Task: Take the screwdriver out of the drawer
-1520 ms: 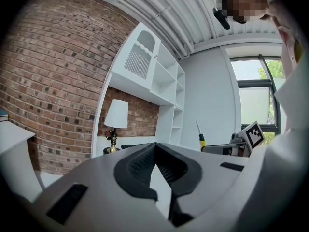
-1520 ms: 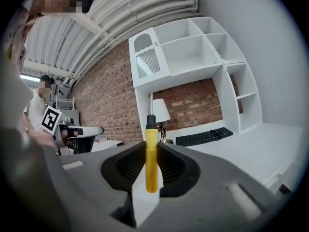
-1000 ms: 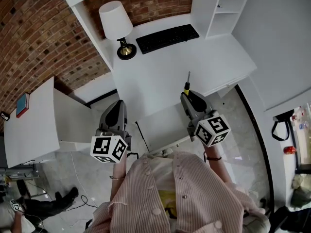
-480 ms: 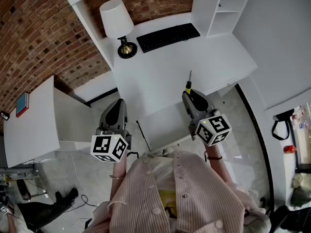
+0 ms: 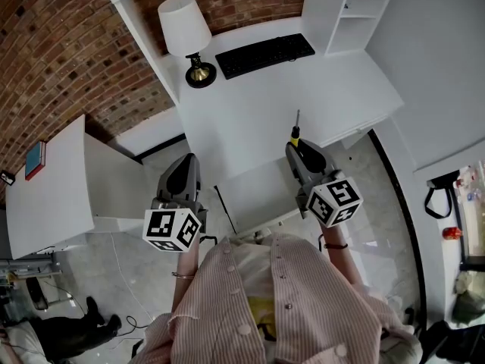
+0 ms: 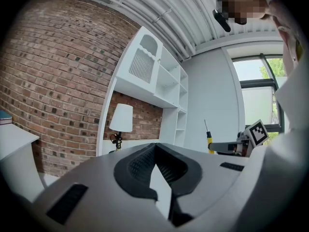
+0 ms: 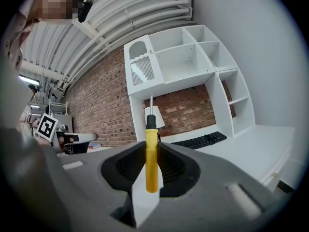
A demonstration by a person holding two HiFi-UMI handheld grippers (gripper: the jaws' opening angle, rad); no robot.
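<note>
The screwdriver [image 5: 293, 133] has a yellow handle with a black collar and a thin metal shaft. My right gripper [image 5: 292, 147] is shut on its handle and holds it over the white desk's [image 5: 250, 120] front edge. In the right gripper view the screwdriver [image 7: 151, 163] stands upright between the jaws of that gripper [image 7: 152, 146]. Below the desk edge a white drawer [image 5: 254, 196] stands pulled out. My left gripper [image 5: 184, 171] hangs to the drawer's left, jaws together and empty. From the left gripper view [image 6: 154, 149] the screwdriver [image 6: 209, 141] shows at the right.
A white lamp [image 5: 186, 29] and a black keyboard [image 5: 265, 54] sit at the back of the desk. White shelves [image 5: 348, 10] rise at the back right. A low white table [image 5: 53, 196] with a book [image 5: 35, 161] stands left. A person's legs [image 5: 68, 332] lie on the floor.
Both grippers keep their places with the screwdriver still held. Only the head view has drifted slightly, and the person on the floor has shifted.
</note>
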